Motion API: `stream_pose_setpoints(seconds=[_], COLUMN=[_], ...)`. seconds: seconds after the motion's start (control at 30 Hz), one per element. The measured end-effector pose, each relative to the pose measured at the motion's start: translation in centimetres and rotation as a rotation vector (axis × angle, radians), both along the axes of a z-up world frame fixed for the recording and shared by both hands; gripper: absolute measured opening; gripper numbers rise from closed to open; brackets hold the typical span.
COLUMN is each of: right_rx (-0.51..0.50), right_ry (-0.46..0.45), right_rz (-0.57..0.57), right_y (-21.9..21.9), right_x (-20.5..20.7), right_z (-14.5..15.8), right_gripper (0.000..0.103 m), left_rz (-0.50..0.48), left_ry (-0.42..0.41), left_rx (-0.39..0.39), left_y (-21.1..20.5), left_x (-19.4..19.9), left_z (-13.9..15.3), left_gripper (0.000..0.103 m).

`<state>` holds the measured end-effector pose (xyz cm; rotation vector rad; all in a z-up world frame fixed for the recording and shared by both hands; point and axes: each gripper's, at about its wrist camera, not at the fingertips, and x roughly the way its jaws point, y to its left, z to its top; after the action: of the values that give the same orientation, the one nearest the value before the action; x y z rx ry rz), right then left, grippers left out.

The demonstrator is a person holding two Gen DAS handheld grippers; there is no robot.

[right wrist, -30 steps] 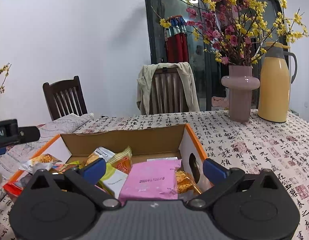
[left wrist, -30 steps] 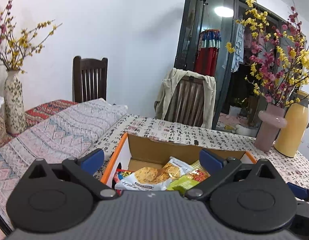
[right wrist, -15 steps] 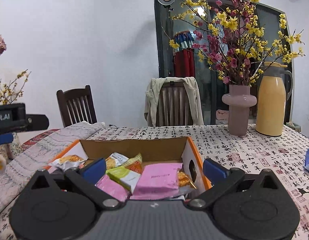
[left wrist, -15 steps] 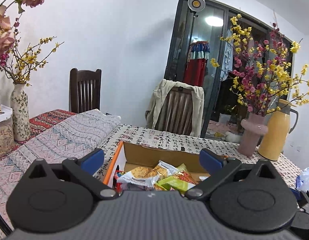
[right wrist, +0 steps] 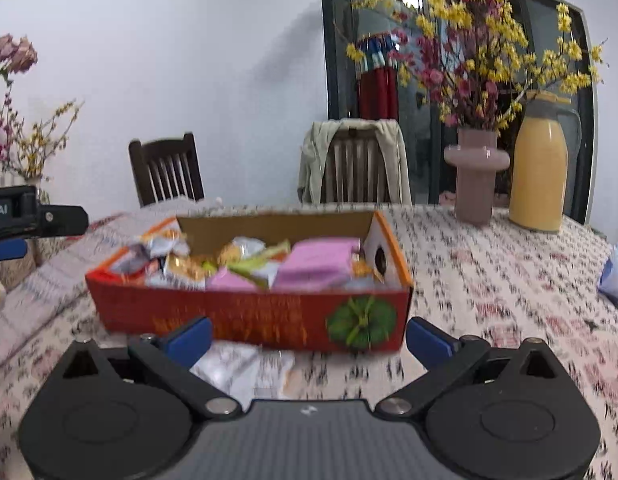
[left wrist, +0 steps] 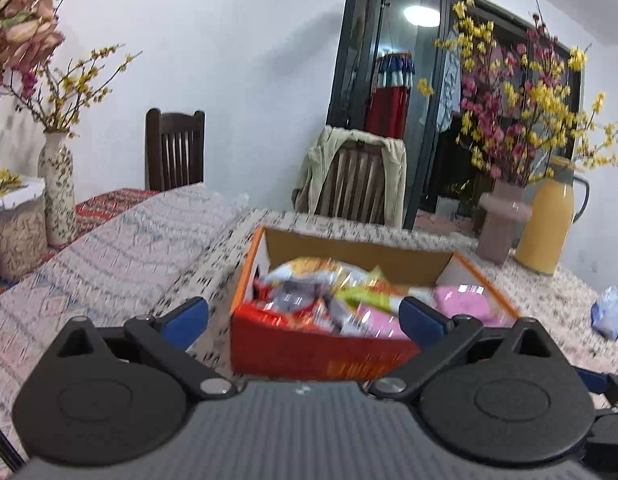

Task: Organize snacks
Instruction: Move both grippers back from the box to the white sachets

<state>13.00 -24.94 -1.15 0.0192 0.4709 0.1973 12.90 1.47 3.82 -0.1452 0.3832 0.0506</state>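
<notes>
Left wrist view, inspector?

— Noted. Left gripper (left wrist: pixel 304 316) hangs with jaws spread wide, nothing between them. Ahead of it sits the orange cardboard box (left wrist: pixel 321 348) on the printed tablecloth (left wrist: pixel 549 300), open-topped and filled with snack packets (left wrist: pixel 309 280). Picture is blurred; labels unreadable.

Right wrist view?

— Right gripper (right wrist: pixel 309 338) likewise spread, holding nothing. The box (right wrist: pixel 249 316) stands just beyond its fingertips, a green emblem on the near wall. Pink packets (right wrist: pixel 321 260) lie toward the box's right end. A pale wrapper (right wrist: pixel 241 368) lies flat on the cloth (right wrist: pixel 509 280) between gripper and box, outside the box.

Surroundings?

— Pink vase (right wrist: pixel 475 176) with blossom branches and yellow flask (right wrist: pixel 543 172) at the far right of the table; two chairs behind.
</notes>
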Motion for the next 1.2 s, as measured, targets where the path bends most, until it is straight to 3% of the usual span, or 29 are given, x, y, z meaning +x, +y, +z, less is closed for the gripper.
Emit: stream_pose_setpoints(seconds=[0.2,0.47,1.2], right_rx=[-0.006,0.018,0.029], right_ry=[0.073,0.09,0.133], right_rz=[-0.007,-0.024,-0.04], right_y=[-0.8,-1.5,-1.6], right_x=[-0.5,-0.5,0.2], right_z=[-2.5,-3.5,-4.0], right_gripper=[0.103,0.103,0.103], left_rz=[0.01,0.035,0.014], left_ry=[0.068,0.115,0.093], left_rx=[0.029,0.025,-0.05], left_y=[1.1,2.5,3.4], left_x=[-0.7,-0.4,-0.6], left_z=[-2.9,-6.4,-6.6], left_gripper=[0.103,0.103,0.103])
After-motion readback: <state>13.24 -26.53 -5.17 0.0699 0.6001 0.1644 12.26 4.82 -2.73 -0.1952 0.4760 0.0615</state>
